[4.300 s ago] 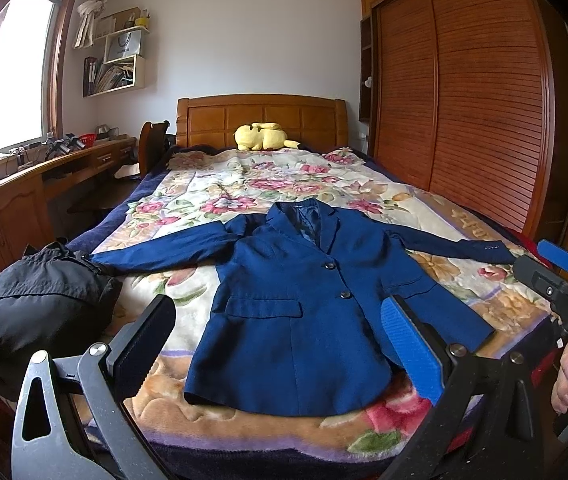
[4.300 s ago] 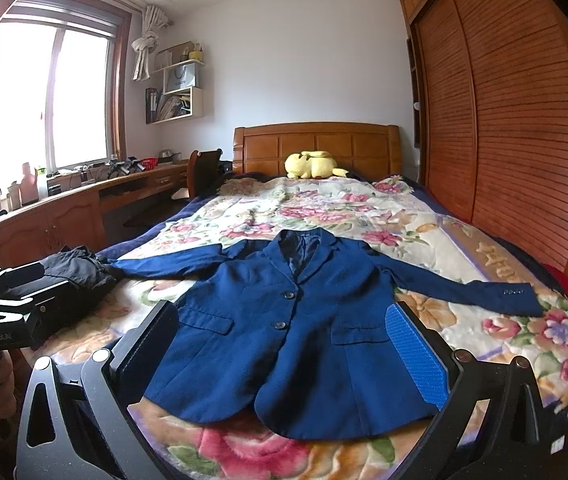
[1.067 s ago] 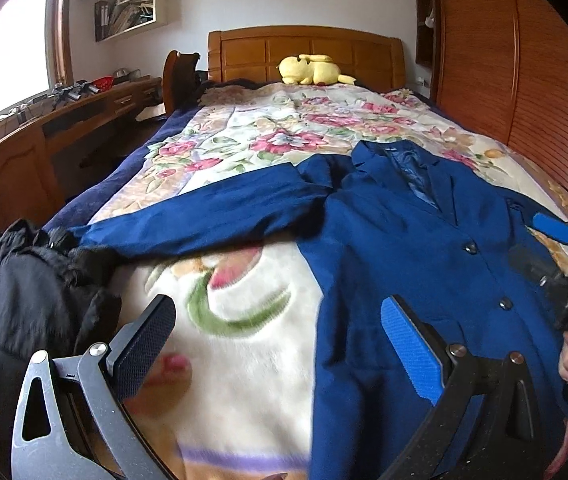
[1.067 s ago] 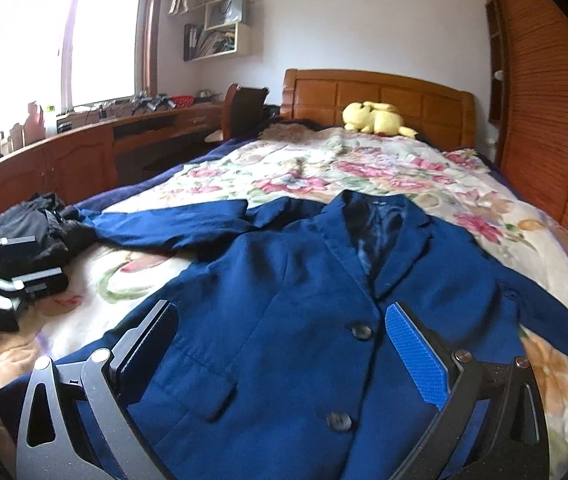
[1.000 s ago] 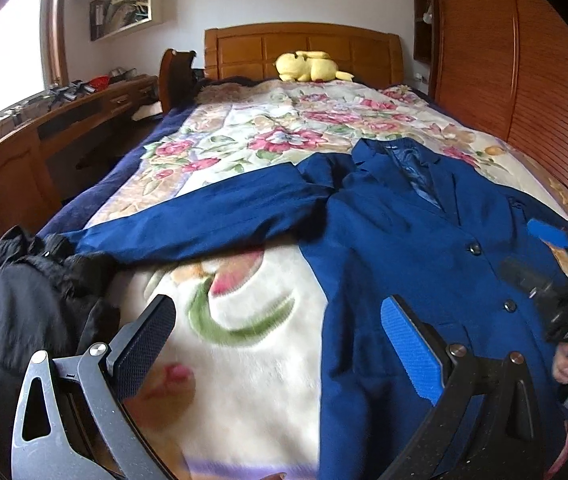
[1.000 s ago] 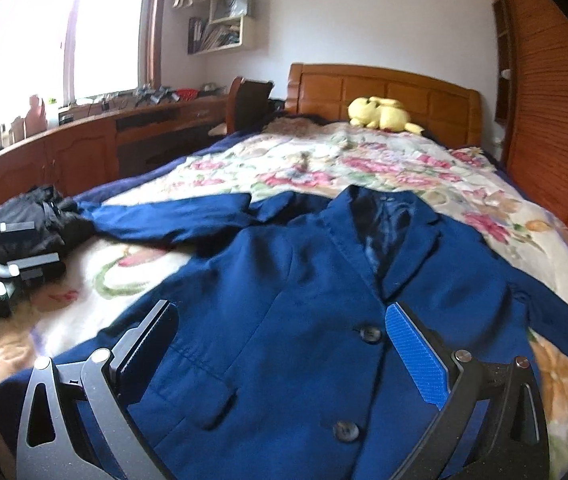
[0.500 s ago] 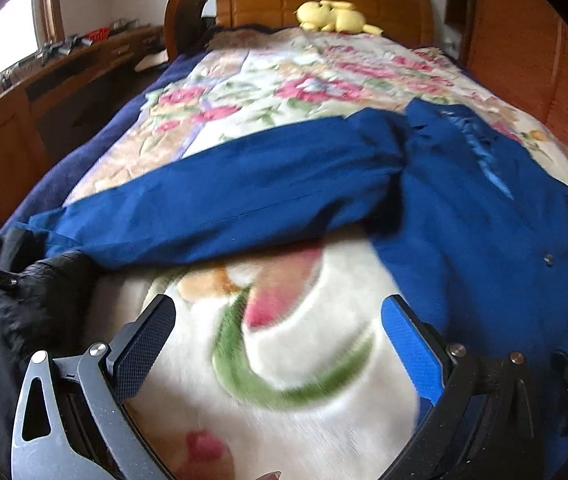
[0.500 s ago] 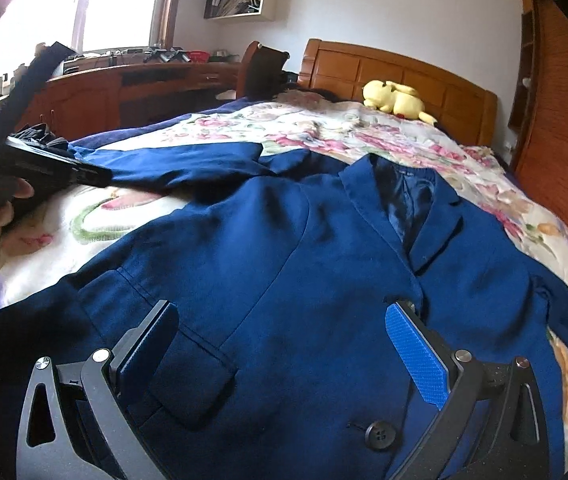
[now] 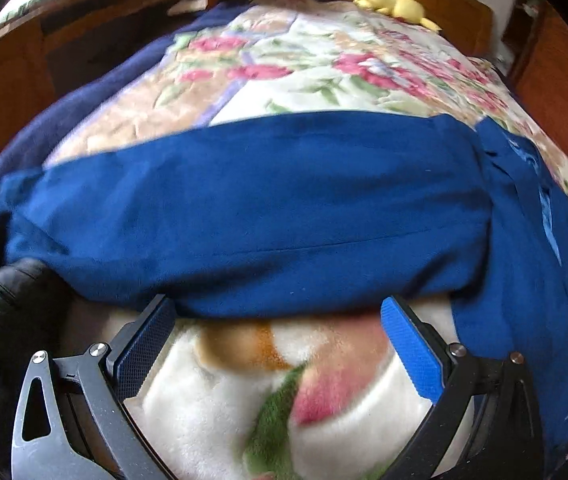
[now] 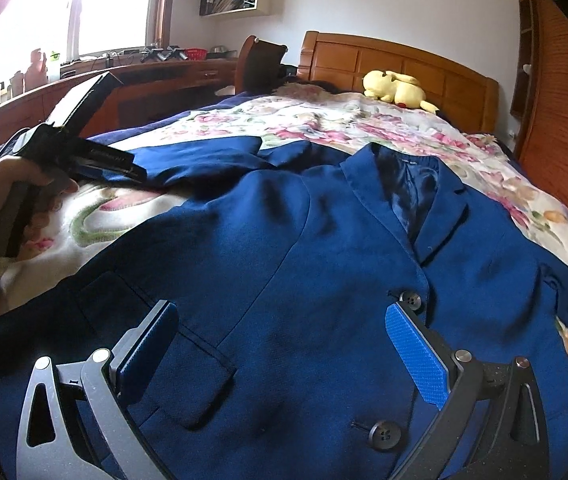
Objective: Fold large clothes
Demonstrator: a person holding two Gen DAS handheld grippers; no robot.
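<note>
The bed (image 10: 463, 148), under its floral blanket (image 9: 323, 64), carries the navy blazer (image 10: 303, 248) spread face up and buttoned across its foot end, one sleeve (image 9: 244, 208) stretched out toward the bed's left edge, where a black garment (image 9: 0, 312) lies. The left hand-held gripper (image 9: 276, 328) has dropped much closer than half a second ago, its jaws wide apart and empty with the tips right at the sleeve's near edge. The right hand-held gripper (image 10: 280, 332), also wide open and holding nothing, has moved lower over the blazer's front, between the pocket flap (image 10: 188, 380) and the buttons (image 10: 411, 300).

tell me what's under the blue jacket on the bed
The blue jacket lies on a floral blanket, which shows around it. The outstretched sleeve rests on it too. Anything beneath the jacket's body is covered.
</note>
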